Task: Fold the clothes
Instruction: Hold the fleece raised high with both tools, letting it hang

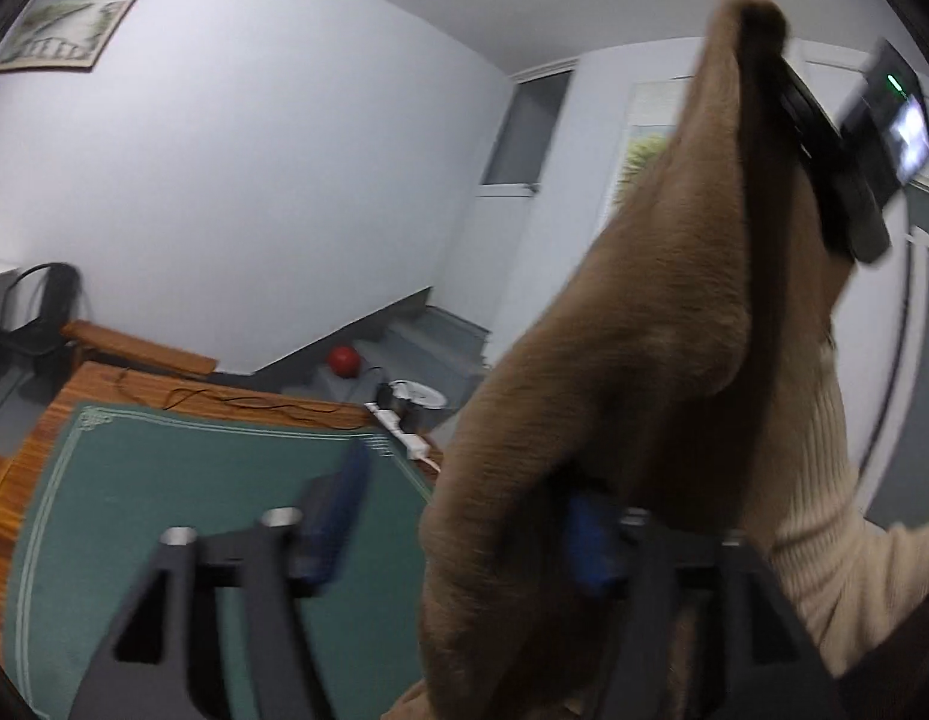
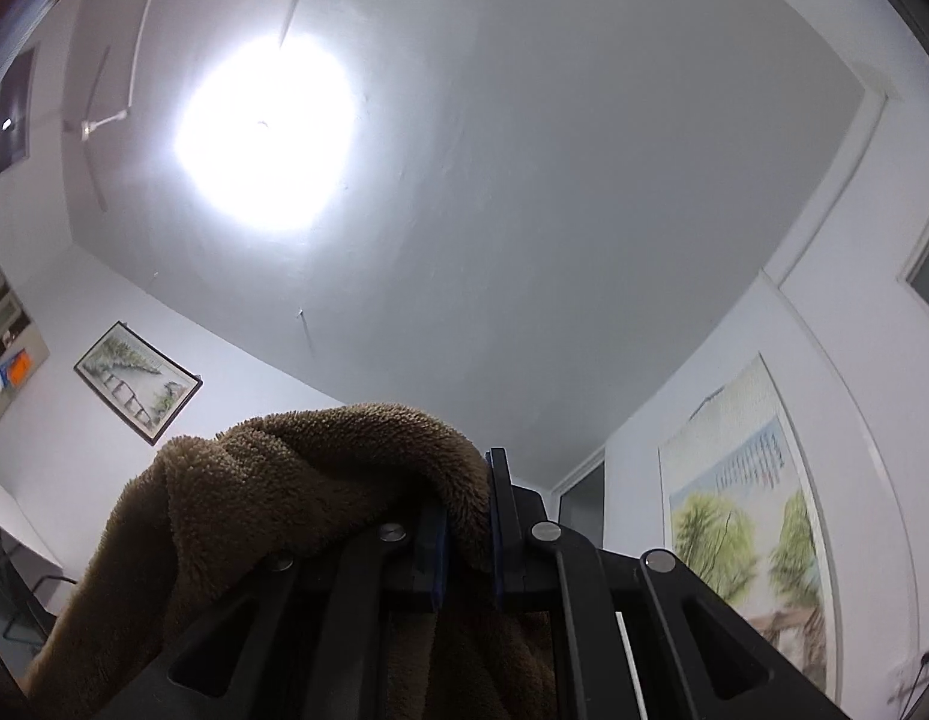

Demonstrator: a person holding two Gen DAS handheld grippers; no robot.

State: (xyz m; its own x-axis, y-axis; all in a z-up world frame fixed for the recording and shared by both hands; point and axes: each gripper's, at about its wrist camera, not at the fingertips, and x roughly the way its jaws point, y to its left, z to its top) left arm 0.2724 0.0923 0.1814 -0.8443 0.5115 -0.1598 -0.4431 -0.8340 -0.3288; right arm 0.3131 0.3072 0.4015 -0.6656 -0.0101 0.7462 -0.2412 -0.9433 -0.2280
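Observation:
A brown fleece garment (image 1: pixel 632 348) hangs in the air, stretched from top right down past my left gripper (image 1: pixel 464 516). The left jaws stand wide apart; the cloth drapes over the right blue finger (image 1: pixel 587 546), and the left finger (image 1: pixel 338 510) is bare. The right gripper's body (image 1: pixel 836 168) shows at the top right, holding the garment's upper end. In the right wrist view, my right gripper (image 2: pixel 467 516) points at the ceiling, shut on a fold of the brown garment (image 2: pixel 296 480), which drapes down to the left.
Below lies a wooden table (image 1: pixel 164 390) with a green mat (image 1: pixel 164 510), a black cable and a white power strip (image 1: pixel 398 426). A person's cream-sleeved arm (image 1: pixel 824 510) is at the right. A red ball (image 1: pixel 342 358) lies on grey steps. Framed pictures hang on the walls.

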